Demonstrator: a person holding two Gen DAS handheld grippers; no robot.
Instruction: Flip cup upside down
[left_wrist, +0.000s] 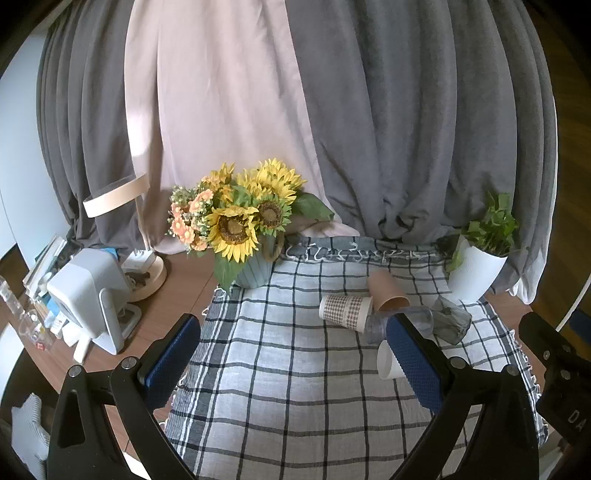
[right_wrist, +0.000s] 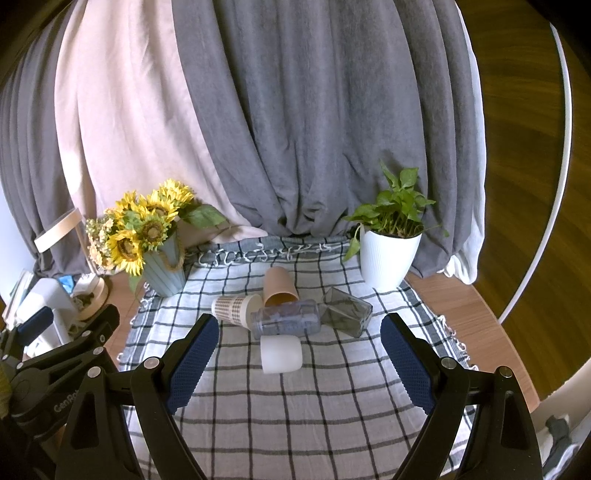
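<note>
Bench (right_wrist: 458, 295): wood-brown top, bare at the left and right edges, the middle covered by cloth.
Cloth (right_wrist: 295, 406): white with dark checks, fringed grey band along the far edge, lying fairly flat.
Backdrop: grey curtain (right_wrist: 314, 129) hanging in folds down to the bench, with a pale pink panel (right_wrist: 110, 129) to its left.
Sunflowers (right_wrist: 147, 225): yellow bunch in a ribbed blue-green pot, far left corner of the cloth.
Green plant (right_wrist: 391, 254): in a ribbed white pot, far right corner of the cloth.
Left clutter: white boxy device (left_wrist: 88, 295) on bare wood, books and small items behind it — details unclear.
Cups: five lying on their sides in a tight cluster mid-cloth — white cup (right_wrist: 280, 353) nearest, clear bluish tumbler (right_wrist: 284, 317) just behind it, checked paper cup (right_wrist: 236, 306) to its left, brown paper cup (right_wrist: 279, 288) farthest, dark smoky glass (right_wrist: 345, 312) on the right.
Left gripper (left_wrist: 295, 354): jaws spread wide over the cloth, holding nothing.
Right gripper (right_wrist: 299, 365): jaws spread wide, empty, the white cup seen between them but apart from both pads.
</note>
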